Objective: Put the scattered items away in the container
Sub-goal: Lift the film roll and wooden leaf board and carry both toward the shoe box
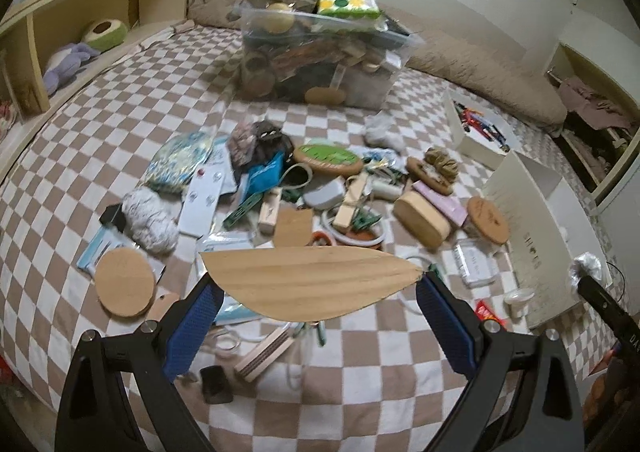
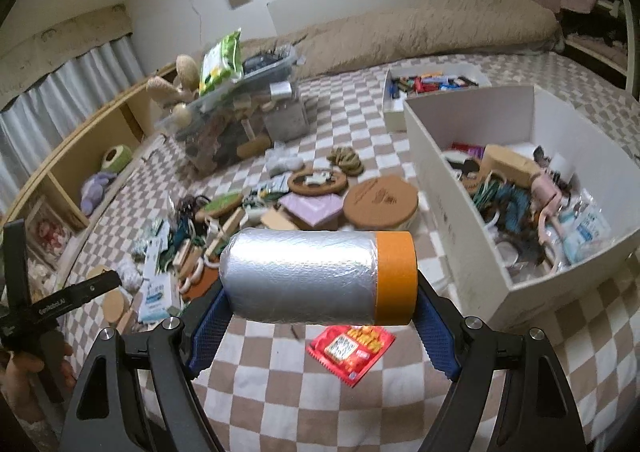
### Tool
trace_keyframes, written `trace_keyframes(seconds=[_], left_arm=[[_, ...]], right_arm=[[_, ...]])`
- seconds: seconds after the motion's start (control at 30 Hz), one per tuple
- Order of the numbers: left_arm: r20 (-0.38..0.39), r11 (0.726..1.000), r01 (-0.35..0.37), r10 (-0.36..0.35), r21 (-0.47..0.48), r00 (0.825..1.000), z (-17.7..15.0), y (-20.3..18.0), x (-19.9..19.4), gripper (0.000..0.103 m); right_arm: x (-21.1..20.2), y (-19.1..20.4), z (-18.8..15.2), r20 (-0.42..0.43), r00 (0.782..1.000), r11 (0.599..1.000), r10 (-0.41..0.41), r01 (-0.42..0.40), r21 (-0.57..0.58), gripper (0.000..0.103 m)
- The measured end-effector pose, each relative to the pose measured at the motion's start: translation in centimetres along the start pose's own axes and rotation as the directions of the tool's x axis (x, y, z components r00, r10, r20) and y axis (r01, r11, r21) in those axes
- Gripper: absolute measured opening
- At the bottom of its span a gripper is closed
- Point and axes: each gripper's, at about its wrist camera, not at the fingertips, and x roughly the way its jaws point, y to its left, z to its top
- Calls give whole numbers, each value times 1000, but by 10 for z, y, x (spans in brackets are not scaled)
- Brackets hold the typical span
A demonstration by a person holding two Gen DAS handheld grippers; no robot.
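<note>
We hold one thing in each tool. The left gripper (image 1: 316, 292) has its blue pads (image 1: 194, 326) spread wide and pressed on the two tips of a leaf-shaped wooden board (image 1: 308, 282), which hangs clear above the checked bedcover (image 1: 380, 380); the right gripper (image 2: 320, 304) is likewise wide, clamped end to end on a silver roll with an orange band (image 2: 320, 276), also lifted off the cover. Just under that roll, nearer to us, a red snack packet (image 2: 350, 348) lies loose on the cloth. To the right, close by, stands the white box (image 2: 452, 207) that we judge to be the container: open-topped and already partly filled with cords, packets and a pink object. To do this step well, we think the roll should travel right and over the near wall high enough to clear the rim, then be lowered into a free corner before the pads part, since a round thing dropped from above may roll or bounce out. The board is gripped only by its thin tips, so we keep it level and avoid twisting it. Farther off, the heap of scattered things (image 1: 320, 187) waits mid-bed, and beyond it a clear tub (image 1: 320, 59) is piled above its rim.
</note>
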Motion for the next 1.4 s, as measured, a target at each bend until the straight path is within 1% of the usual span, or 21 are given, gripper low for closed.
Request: trace_keyframes(seconds=[0.13,0.37,0.6,0.83,1.07,1.2,1.33,1.4], left_arm=[[22,1000,16,-16,10,1000,9,-12,-5,98],[59,999,39,-41,32,997,23,-33,-14,98],[88,995,53,-61,87,994,38,-62,-19,98],[112,982,99,-117,159,987,55,-104,-23,98],[113,962,170,-197,211,974,62,-148,-18,98],[103,946,203,-235,251,967,65,-177,-13,98],[83,929,239,-271,281,959,67,-203,-5,98],[71,920,256,-289,296,955,67,-216,0,98]], right_arm=[[-11,-8,13,35,999,1000,17,-17,6,83],[-26,-30,36,63,995,994,83,-87,70,83],[-42,-49,59,107,992,994,65,-73,76,83],[-56,-83,77,141,987,985,78,-98,141,83],[-68,-112,93,164,986,987,22,-48,156,83],[-69,-131,102,166,986,986,-14,-14,168,83],[-63,-151,110,149,988,983,-38,10,184,83],[-56,-163,115,122,991,981,-49,25,192,83]])
